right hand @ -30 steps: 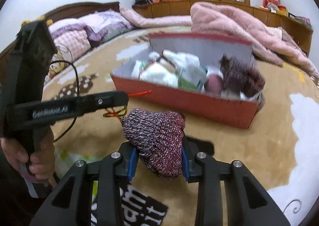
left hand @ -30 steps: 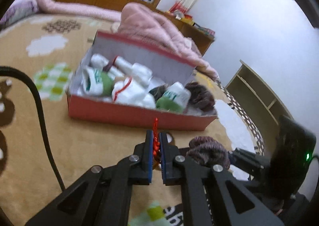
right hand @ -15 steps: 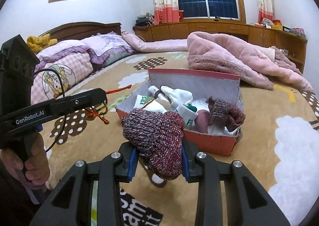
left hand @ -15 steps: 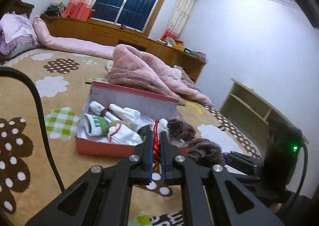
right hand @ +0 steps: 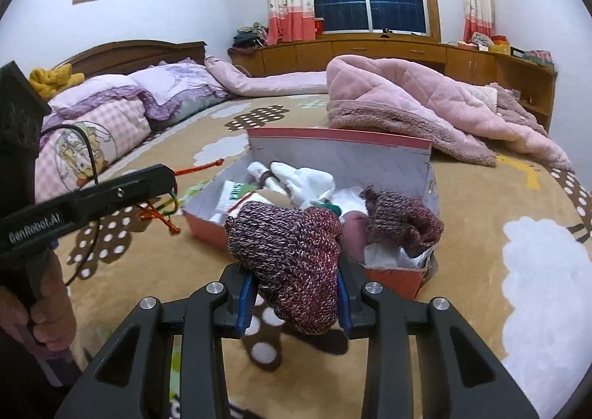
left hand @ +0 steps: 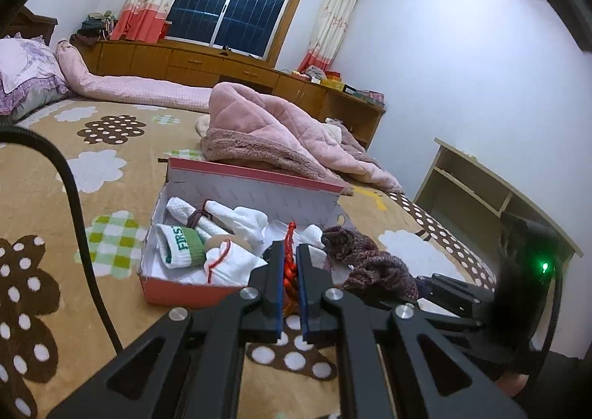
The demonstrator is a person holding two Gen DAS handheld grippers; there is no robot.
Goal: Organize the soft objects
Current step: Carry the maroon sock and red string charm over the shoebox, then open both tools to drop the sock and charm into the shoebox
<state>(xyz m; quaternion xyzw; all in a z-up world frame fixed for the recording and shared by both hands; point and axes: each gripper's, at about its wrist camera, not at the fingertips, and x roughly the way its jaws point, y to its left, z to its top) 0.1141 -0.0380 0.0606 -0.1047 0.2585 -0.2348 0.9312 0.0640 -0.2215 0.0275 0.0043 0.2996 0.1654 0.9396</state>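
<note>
A red cardboard box on the bed holds white socks, a green-cuffed sock and a maroon knit piece. My left gripper is shut on a red braided cord, which also shows in the right wrist view. My right gripper is shut on a maroon knit hat, held above the bed in front of the box; the hat also shows in the left wrist view.
A pink quilted blanket lies heaped behind the box. Pillows and a wooden headboard are at the left. A low wooden shelf stands beside the bed on the right. A black cable runs past my left gripper.
Both grippers have risen and pulled back from the box, which now looks smaller and lower. Each keeps its hold: cord in the left, hat in the right.
</note>
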